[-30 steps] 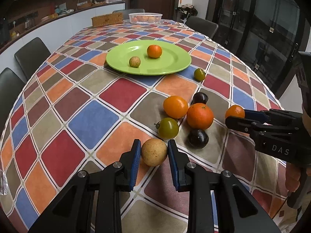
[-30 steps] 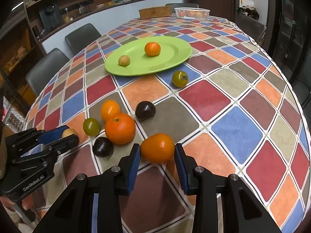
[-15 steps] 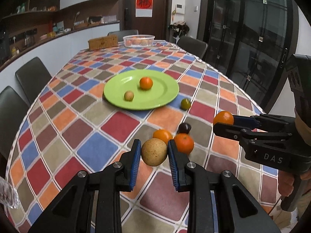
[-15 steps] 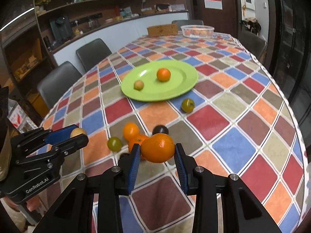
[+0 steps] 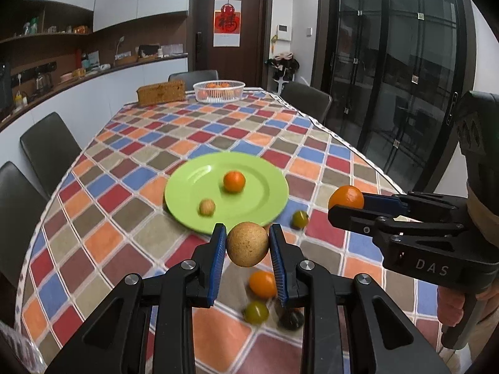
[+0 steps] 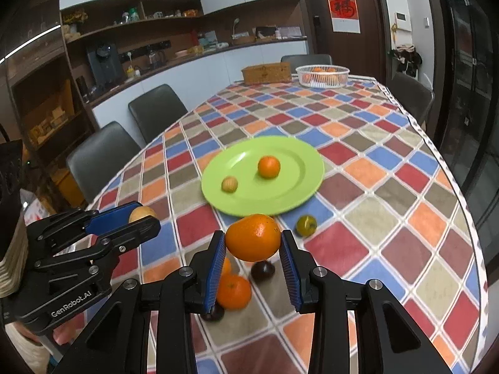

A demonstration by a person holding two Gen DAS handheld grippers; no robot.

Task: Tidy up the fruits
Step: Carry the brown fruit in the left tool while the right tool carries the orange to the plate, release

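My left gripper (image 5: 248,244) is shut on a tan speckled fruit (image 5: 247,243), held well above the table. My right gripper (image 6: 252,244) is shut on an orange (image 6: 252,241), also raised; it shows at the right in the left wrist view (image 5: 346,198). The green plate (image 5: 265,208) lies ahead with a small orange (image 5: 234,181) and a small tan fruit (image 5: 207,207) on it. Below the grippers on the checked cloth lie an orange (image 6: 234,291), a smaller orange (image 5: 262,284), a green fruit (image 5: 255,311) and dark plums (image 6: 262,270). Another green fruit (image 6: 306,226) sits by the plate's near rim.
A white basket (image 5: 218,91) of oranges and a brown box (image 5: 161,92) stand at the table's far end. Dark chairs (image 6: 156,110) line the left side and far end. The table edge (image 6: 467,218) curves along the right, near glass doors.
Both grippers have risen from the table with their fruit and now sit high above the cluster. The plate looks farther off and lower in both views.
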